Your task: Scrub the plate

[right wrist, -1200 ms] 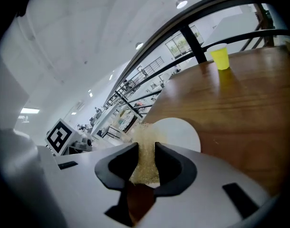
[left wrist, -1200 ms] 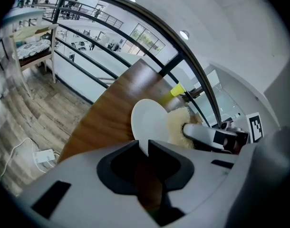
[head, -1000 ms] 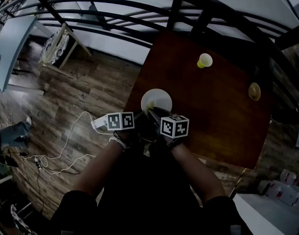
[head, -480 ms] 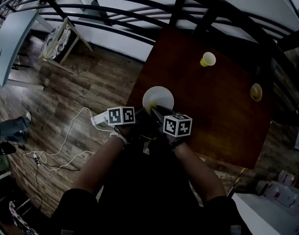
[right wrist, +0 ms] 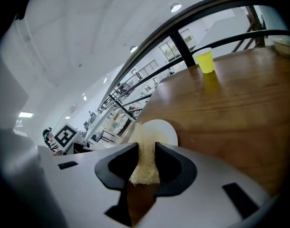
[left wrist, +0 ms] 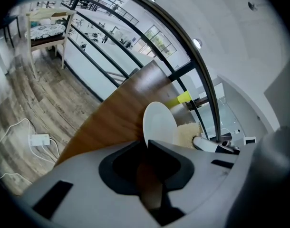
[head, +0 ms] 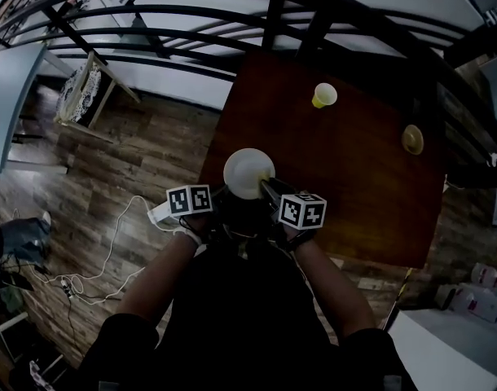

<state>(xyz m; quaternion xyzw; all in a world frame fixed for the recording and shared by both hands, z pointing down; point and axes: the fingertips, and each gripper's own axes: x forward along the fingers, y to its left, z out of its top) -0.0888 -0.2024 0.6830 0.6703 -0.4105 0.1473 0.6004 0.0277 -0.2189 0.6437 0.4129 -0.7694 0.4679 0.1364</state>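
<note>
A white plate point(head: 248, 172) is held on edge above the near left corner of the brown table point(head: 354, 177). My left gripper point(left wrist: 148, 144) is shut on the plate's point(left wrist: 159, 125) rim. In the right gripper view, my right gripper point(right wrist: 146, 148) is shut on a pale fibrous scrub pad point(right wrist: 145, 163), which presses against the plate point(right wrist: 160, 129). The pad point(left wrist: 187, 135) also shows beside the plate in the left gripper view. In the head view both grippers meet at the plate, left gripper point(head: 220, 192) on its left, right gripper point(head: 269, 187) on its right.
A yellow cup point(head: 323, 95) stands at the table's far side, and a small tan bowl point(head: 411, 139) sits near its right edge. Black railings point(head: 191, 31) run beyond the table. A white power strip point(head: 160, 213) with cables lies on the wooden floor at left.
The plate, with both grippers at it, has risen in the head view and shows a larger, rounder face. The head camera has shifted, so the cup and bowl sit further left.
</note>
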